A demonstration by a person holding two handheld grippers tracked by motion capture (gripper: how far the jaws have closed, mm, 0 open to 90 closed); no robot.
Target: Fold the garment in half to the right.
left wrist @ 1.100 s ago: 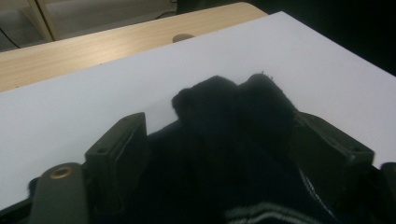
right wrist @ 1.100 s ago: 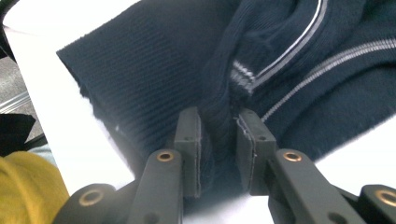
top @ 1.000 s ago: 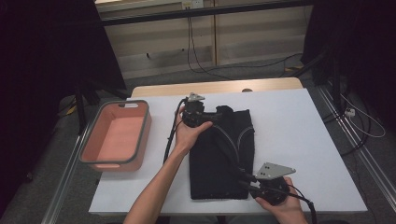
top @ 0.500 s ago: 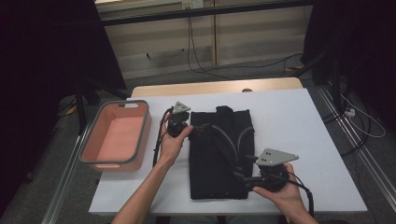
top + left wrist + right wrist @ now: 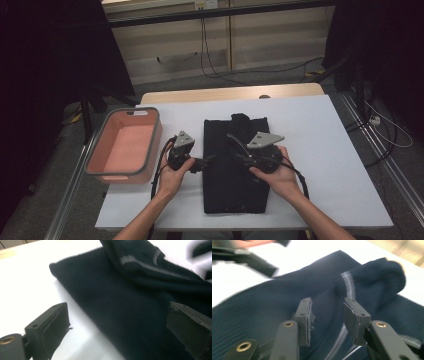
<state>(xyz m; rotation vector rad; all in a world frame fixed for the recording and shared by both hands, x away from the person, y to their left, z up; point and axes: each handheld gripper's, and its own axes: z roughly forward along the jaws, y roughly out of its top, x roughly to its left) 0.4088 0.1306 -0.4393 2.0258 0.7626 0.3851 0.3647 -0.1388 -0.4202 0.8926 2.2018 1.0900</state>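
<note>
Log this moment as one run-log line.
stage: folding | item: dark garment flat on table | left gripper: open, at garment's edge | right gripper: open, over garment

Both grippers black: left gripper (image 5: 204, 162), right gripper (image 5: 239, 157), each with grey triangular top plate, black trailing cable. Brass-looking rivets on jaw links. Forearms bare, probably short sleeves.

1. My high view is dim, its surroundings nearly black; the white table (image 5: 320, 150) stays evenly lit.
2. Both gripper views blow out the tabletop.
3. Motion blur smears the far corners, I think.
</note>
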